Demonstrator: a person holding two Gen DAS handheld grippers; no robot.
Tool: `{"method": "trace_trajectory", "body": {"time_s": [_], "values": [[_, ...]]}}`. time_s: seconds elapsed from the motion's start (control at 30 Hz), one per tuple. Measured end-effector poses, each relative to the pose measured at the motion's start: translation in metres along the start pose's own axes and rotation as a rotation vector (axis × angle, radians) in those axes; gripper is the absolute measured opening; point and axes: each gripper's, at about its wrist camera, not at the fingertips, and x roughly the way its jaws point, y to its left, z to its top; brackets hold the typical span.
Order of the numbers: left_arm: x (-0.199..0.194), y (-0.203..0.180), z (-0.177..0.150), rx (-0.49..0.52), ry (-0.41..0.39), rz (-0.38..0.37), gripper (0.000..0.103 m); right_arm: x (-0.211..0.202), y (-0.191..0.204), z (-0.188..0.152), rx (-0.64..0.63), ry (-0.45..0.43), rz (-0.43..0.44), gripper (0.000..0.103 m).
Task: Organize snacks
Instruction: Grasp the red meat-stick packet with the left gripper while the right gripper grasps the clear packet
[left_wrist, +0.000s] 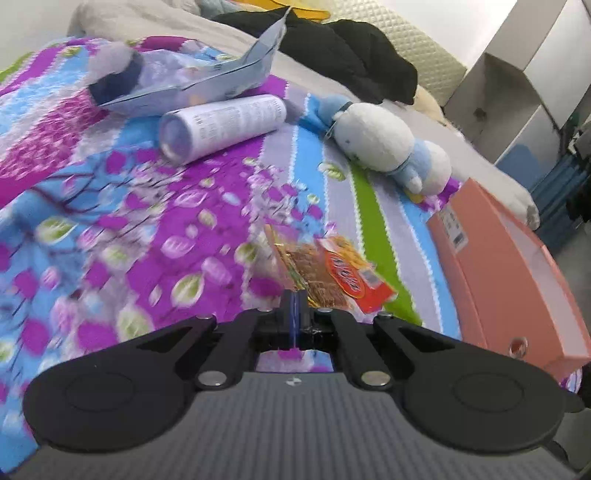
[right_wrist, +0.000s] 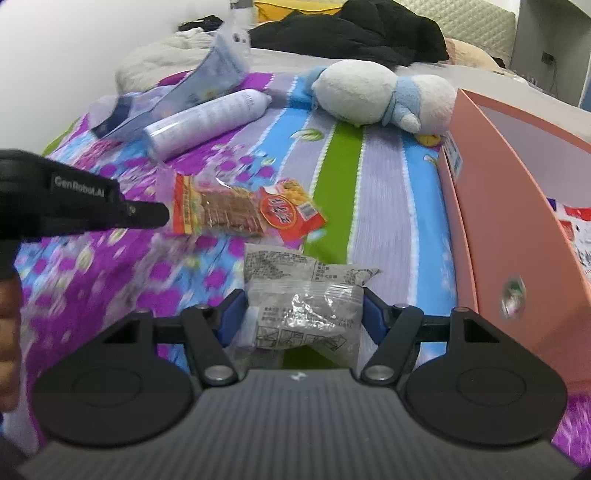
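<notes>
At far left of the right wrist view, the left tool (right_wrist: 162, 218), marked "GenRobot.AI", has its jaws pinched on the edge of an orange snack packet (right_wrist: 243, 212), held above the flowered bed cover (right_wrist: 384, 206). Behind lie a blue-white bag (right_wrist: 207, 88) and a white printed tube (right_wrist: 207, 122), its text too small to read. At centre the right tool (right_wrist: 301, 317) clamps a grey crinkled snack bag (right_wrist: 303, 295) between blue pads. A white-and-blue plush toy (right_wrist: 369, 92) lies beyond. At right stands an open pink box (right_wrist: 491, 206), close beside both packets.
</notes>
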Motion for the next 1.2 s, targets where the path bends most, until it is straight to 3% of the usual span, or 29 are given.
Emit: {"method": "trace_trajectory", "body": {"time_s": [0.17, 0.47, 0.8, 0.9, 0.97, 1.07, 1.2], "values": [[-0.024, -0.001, -0.018, -0.009, 0.004, 0.027, 0.0, -0.026, 0.001, -0.016, -0.015, -0.004, -0.006, 0.068], [-0.052, -0.011, -0.05, -0.019, 0.081, 0.038, 0.0, -0.057, -0.01, -0.041, -0.007, 0.001, -0.031, 0.068], [-0.054, -0.021, -0.063, 0.034, 0.148, 0.032, 0.003, -0.051, -0.021, -0.063, 0.052, 0.035, -0.027, 0.071], [-0.053, -0.021, -0.062, 0.042, 0.177, 0.038, 0.013, -0.048, -0.024, -0.065, 0.058, 0.042, -0.03, 0.074], [-0.055, -0.02, -0.061, 0.054, 0.188, 0.049, 0.033, -0.047, -0.027, -0.066, 0.067, 0.047, -0.034, 0.075], [-0.061, -0.023, -0.061, 0.1, 0.18, 0.092, 0.055, -0.048, -0.029, -0.068, 0.085, 0.032, -0.034, 0.079], [-0.069, -0.025, -0.06, 0.145, 0.179, 0.089, 0.075, -0.051, -0.033, -0.069, 0.116, 0.007, -0.022, 0.087]]}}
